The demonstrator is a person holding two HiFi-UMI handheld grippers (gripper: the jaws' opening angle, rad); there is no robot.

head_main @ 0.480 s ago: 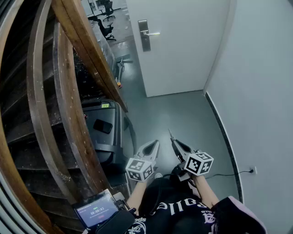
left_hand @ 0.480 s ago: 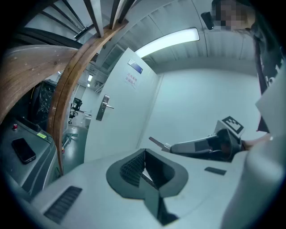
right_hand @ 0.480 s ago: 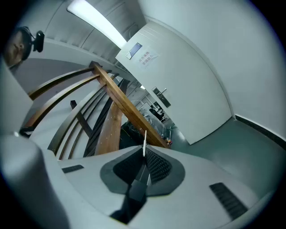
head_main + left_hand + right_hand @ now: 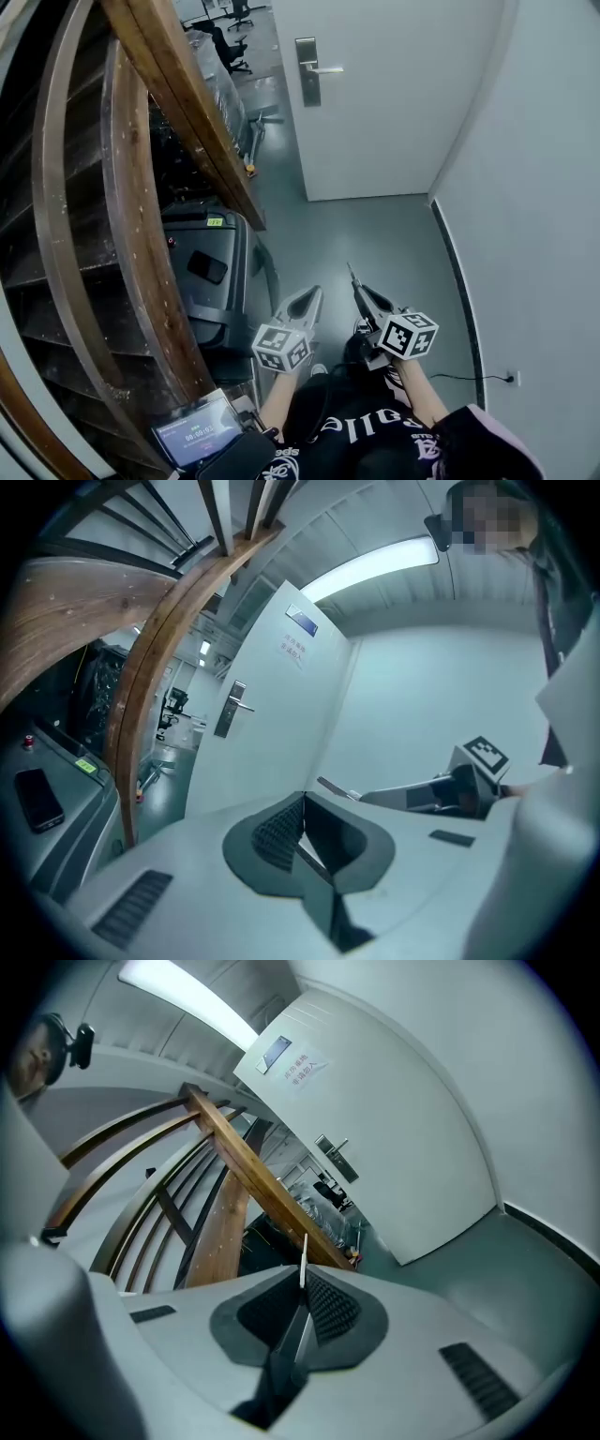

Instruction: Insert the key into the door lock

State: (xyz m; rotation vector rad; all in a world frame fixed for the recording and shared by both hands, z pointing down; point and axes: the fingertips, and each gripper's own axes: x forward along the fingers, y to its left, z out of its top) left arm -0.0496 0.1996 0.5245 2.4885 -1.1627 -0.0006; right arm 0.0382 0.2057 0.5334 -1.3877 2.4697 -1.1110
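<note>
Looks barely begun: what seems the key (image 4: 302, 1258) pinched in the closed right gripper (image 4: 356, 289), left gripper (image 4: 312, 298) closed and empty, door lock (image 4: 307, 80) well apart, approach and insertion remaining.

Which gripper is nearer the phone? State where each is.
Left. The left gripper sits right of the phone; the right gripper, shut on the key, is farther right, beyond it.
</note>
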